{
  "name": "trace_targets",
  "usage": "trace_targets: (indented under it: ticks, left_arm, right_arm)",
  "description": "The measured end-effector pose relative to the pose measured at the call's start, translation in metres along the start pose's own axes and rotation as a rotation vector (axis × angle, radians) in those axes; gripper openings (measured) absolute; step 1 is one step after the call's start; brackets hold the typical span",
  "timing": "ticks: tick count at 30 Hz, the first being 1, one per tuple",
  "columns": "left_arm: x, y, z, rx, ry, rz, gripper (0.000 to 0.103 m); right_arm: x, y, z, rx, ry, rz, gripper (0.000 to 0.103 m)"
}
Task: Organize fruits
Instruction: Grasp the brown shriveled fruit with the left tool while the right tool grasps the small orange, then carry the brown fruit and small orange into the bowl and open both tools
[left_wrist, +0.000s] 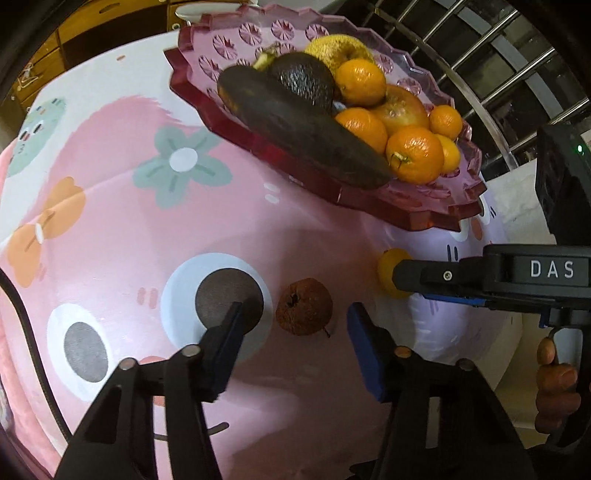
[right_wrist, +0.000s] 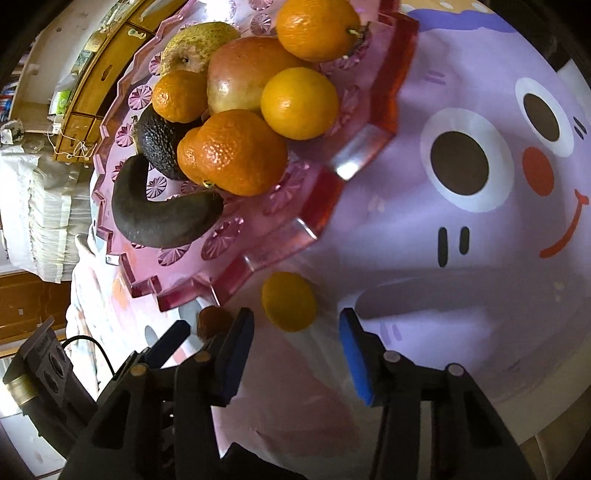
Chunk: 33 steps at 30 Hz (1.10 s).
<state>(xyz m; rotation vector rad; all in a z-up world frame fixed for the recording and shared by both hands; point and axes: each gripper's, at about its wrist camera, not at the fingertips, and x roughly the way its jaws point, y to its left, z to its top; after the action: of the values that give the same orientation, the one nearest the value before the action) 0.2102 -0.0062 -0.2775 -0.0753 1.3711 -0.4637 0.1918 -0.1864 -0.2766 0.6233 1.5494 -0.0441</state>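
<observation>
— Below the pink tray (left_wrist: 417, 216), what's left?
— My left gripper (left_wrist: 295, 338) straddles the brown fruit (left_wrist: 303, 306), jaws apart; my right gripper (right_wrist: 295, 332) flanks the yellow citrus (right_wrist: 289, 301), not gripping.

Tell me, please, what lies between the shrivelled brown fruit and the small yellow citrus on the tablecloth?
Only bare pink tablecloth separates the brown fruit from the yellow citrus, seen in the left wrist view.
</observation>
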Motion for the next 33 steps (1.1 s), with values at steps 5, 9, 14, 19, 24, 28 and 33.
trace_targets:
  ticks: [5, 9, 14, 19, 24, 28, 33]
  left_arm:
    - [0.004, -0.003, 0.002, 0.027, -0.010, -0.009, 0.047]
    - [0.006, -0.003, 0.003, 0.027, -0.015, -0.013, 0.038]
    - [0.005, -0.003, 0.002, 0.029, -0.012, -0.037, 0.030]
    - [0.001, 0.001, -0.001, 0.011, -0.015, -0.038, 0.029]
    - [-0.007, 0.002, -0.004, -0.002, -0.024, -0.028, 0.029]
    - [-0.015, 0.002, -0.007, -0.019, -0.036, -0.022, 0.029]
    - [-0.031, -0.002, -0.014, -0.036, -0.056, -0.020, 0.029]
  right_arm:
    - [0.005, 0.007, 0.003, -0.011, 0.001, -0.031, 0.041]
    - [0.010, 0.018, 0.004, -0.024, 0.001, -0.046, 0.035]
    - [0.014, 0.030, 0.004, -0.054, -0.001, -0.063, 0.031]
    - [0.015, 0.035, 0.002, -0.054, 0.005, -0.057, 0.030]
    - [0.010, 0.020, -0.006, -0.045, 0.020, -0.046, 0.030]
    - [0.005, 0.012, -0.010, -0.040, 0.021, -0.043, 0.030]
    - [-0.010, -0.007, -0.018, -0.026, 0.019, -0.045, 0.030]
